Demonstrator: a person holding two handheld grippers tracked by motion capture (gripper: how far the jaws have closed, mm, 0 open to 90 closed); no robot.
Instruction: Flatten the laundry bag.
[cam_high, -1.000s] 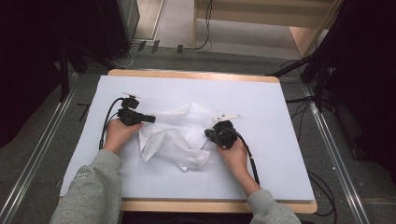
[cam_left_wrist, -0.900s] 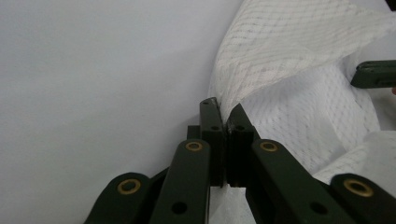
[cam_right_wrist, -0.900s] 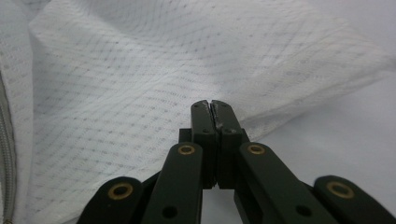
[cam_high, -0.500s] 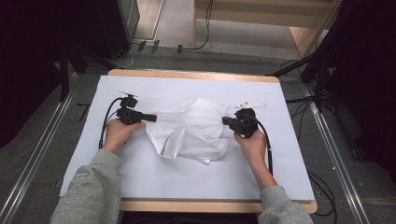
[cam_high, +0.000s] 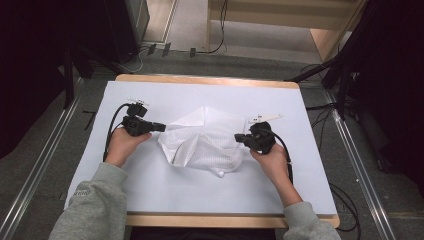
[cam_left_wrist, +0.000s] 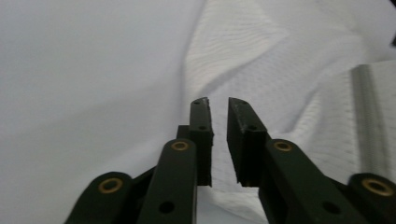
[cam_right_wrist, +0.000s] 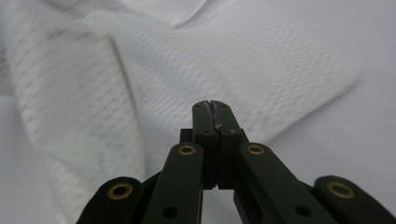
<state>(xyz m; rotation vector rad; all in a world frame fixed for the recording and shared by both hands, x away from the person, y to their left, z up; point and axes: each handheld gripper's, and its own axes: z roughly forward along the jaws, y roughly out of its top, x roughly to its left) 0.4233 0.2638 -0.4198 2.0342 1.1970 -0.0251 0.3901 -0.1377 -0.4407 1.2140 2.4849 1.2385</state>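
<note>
**Cloth between two claws, mid-desk**

Near: both forearms enter from the near edge. Left claw (cam_high: 161, 127) jaws slightly apart, empty, at the cloth's left edge. Right claw (cam_high: 238, 136) jaws pressed together, gripping nothing visible, at its right edge. White mesh cloth (cam_high: 202, 142) lies rumpled between them on the desk (cam_high: 150, 195), long axis roughly left-right; one corner points far.

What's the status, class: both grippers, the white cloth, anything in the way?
Left gripper open at cloth edge. Right gripper shut. White cloth rumpled mid-table. No obstruction seen.
</note>
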